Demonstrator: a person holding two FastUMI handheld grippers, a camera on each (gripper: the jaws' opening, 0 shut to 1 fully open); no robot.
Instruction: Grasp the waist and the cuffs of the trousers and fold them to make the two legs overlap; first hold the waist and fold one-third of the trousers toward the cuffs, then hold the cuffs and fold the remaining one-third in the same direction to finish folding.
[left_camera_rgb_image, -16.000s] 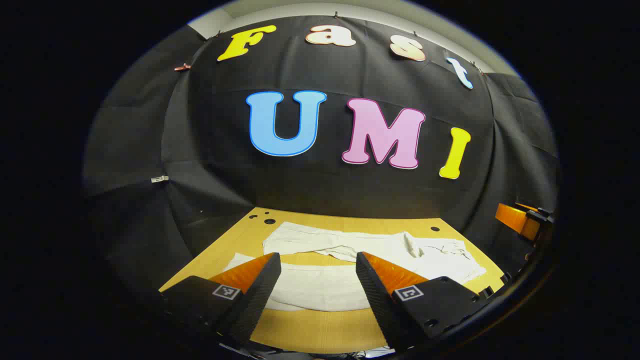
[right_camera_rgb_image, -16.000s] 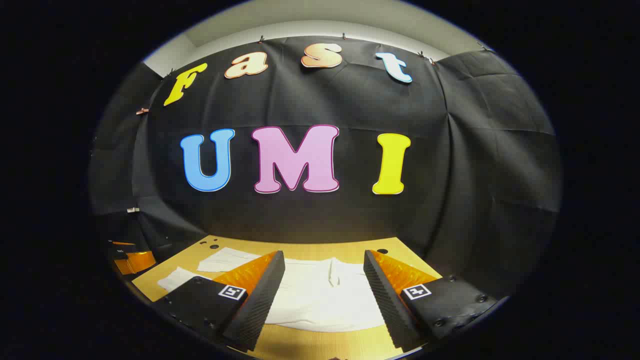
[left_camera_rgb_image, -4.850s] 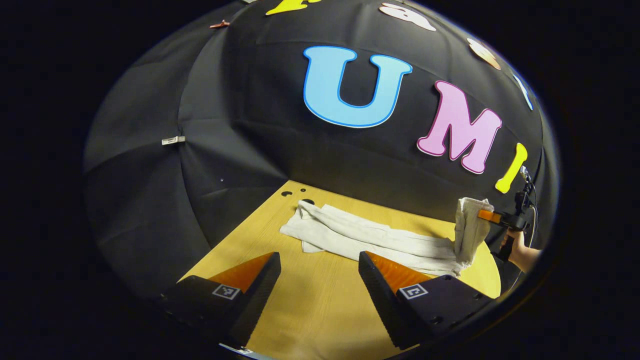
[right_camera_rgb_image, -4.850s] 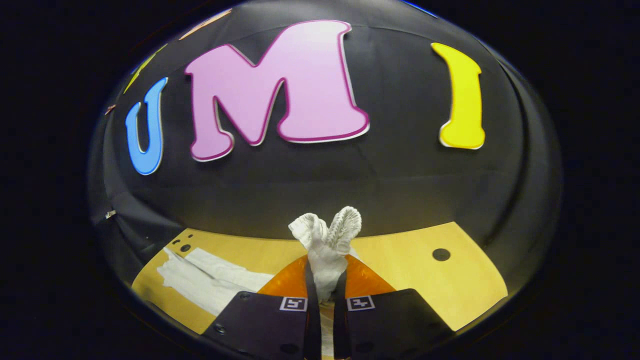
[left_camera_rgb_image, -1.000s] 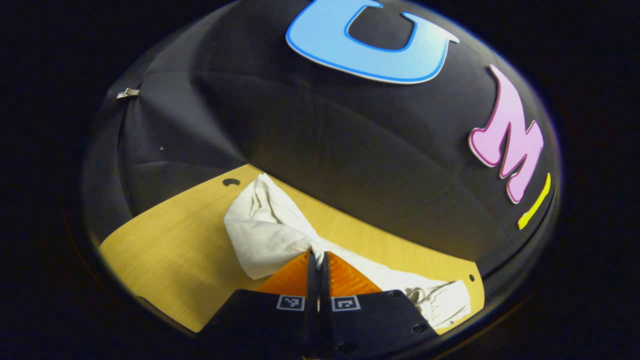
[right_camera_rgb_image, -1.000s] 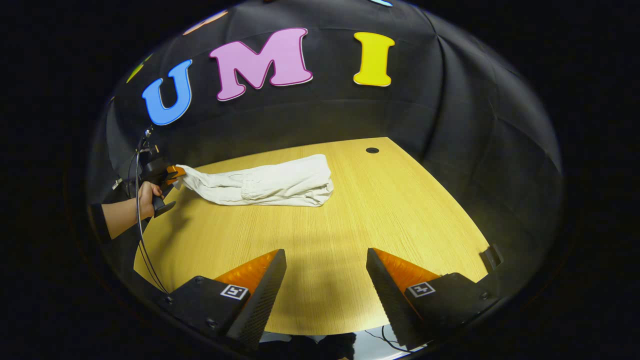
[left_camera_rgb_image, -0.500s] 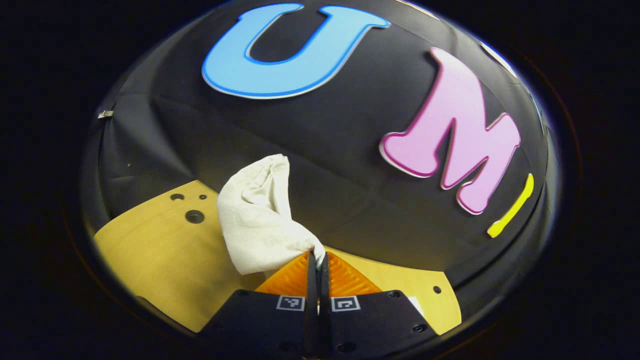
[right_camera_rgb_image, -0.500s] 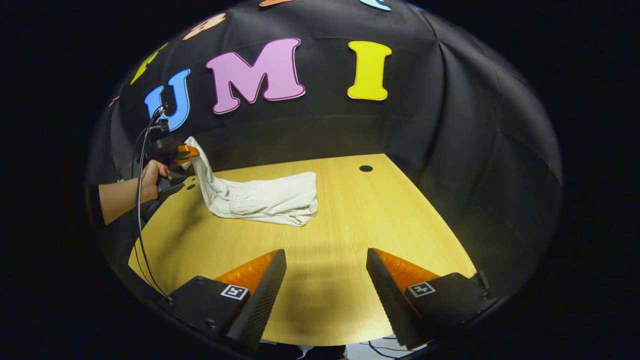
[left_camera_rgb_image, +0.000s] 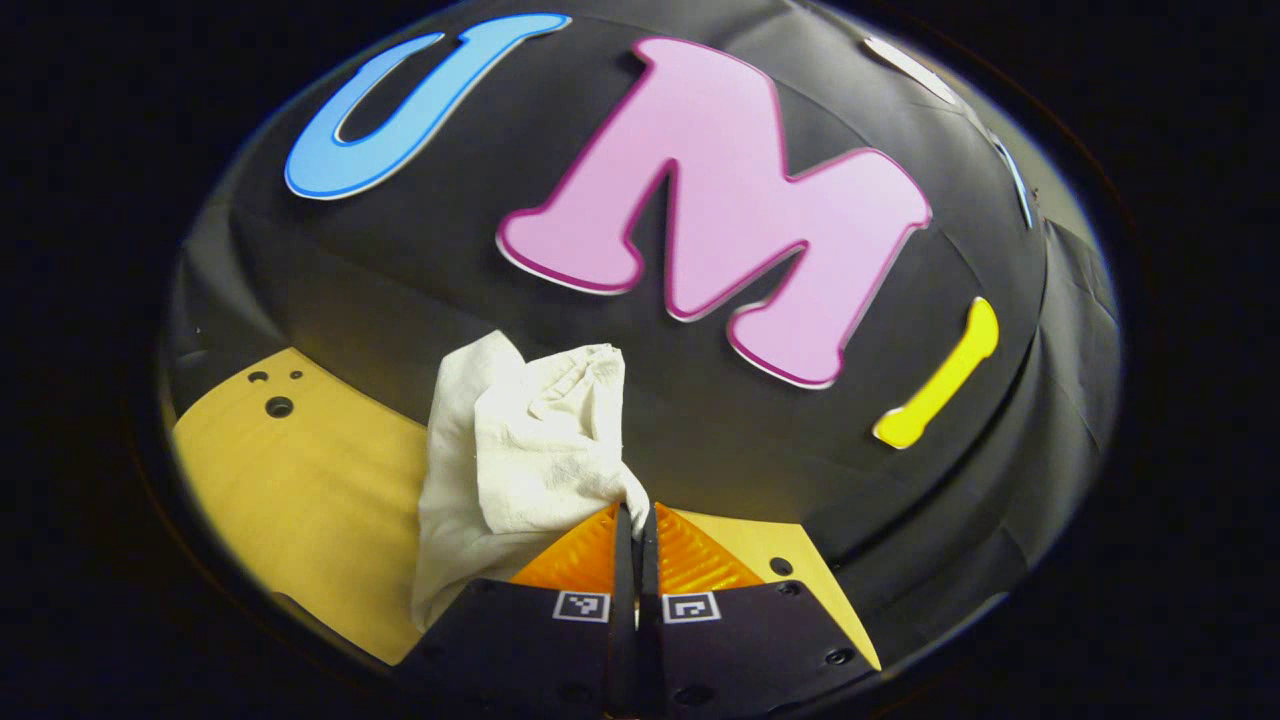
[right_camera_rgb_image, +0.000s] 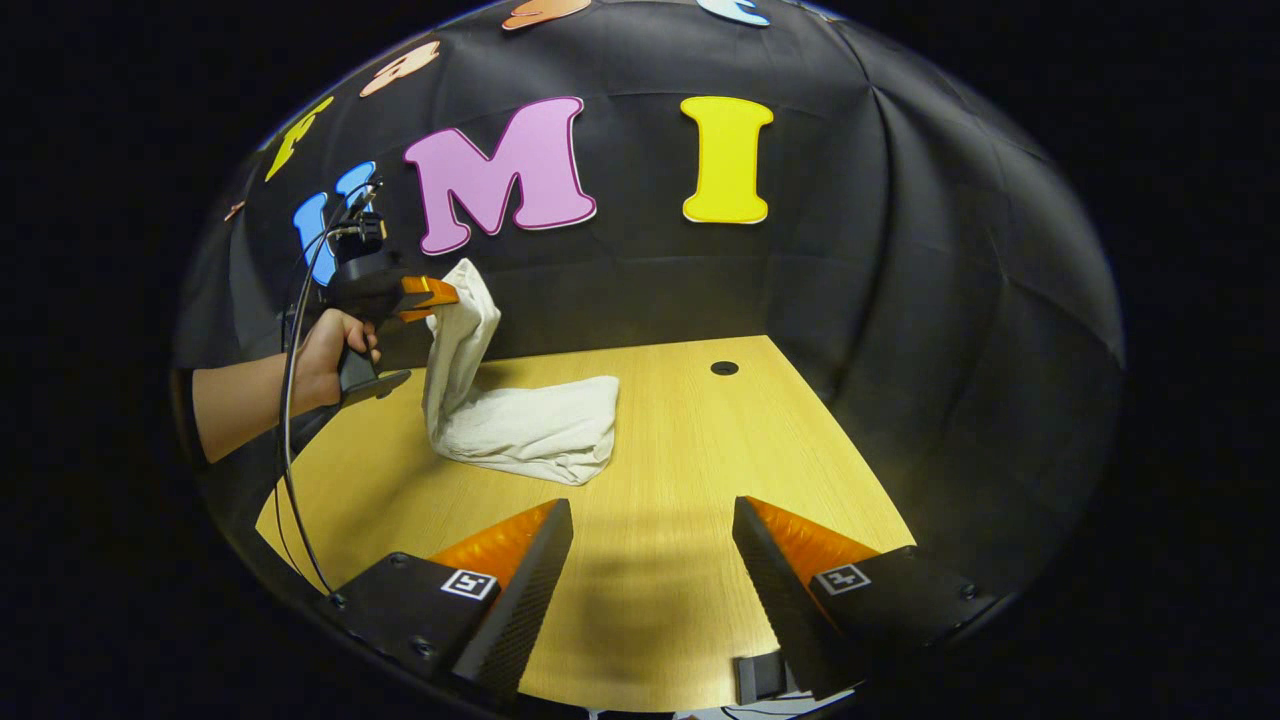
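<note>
While the left tongs (left_camera_rgb_image: 634, 520) pinch the white trousers (left_camera_rgb_image: 520, 450) aloft, the right tongs (right_camera_rgb_image: 650, 560) gape, no label legible.

**White trousers, 1 end lifted**

The trousers (right_camera_rgb_image: 520, 425) were white and creased. Most of the cloth lay in a folded bundle on the wooden table (right_camera_rgb_image: 700, 450), while 1 end rose steeply above it, pinched and bunched (left_camera_rgb_image: 530, 450), hanging over the bundle's left side.
</note>
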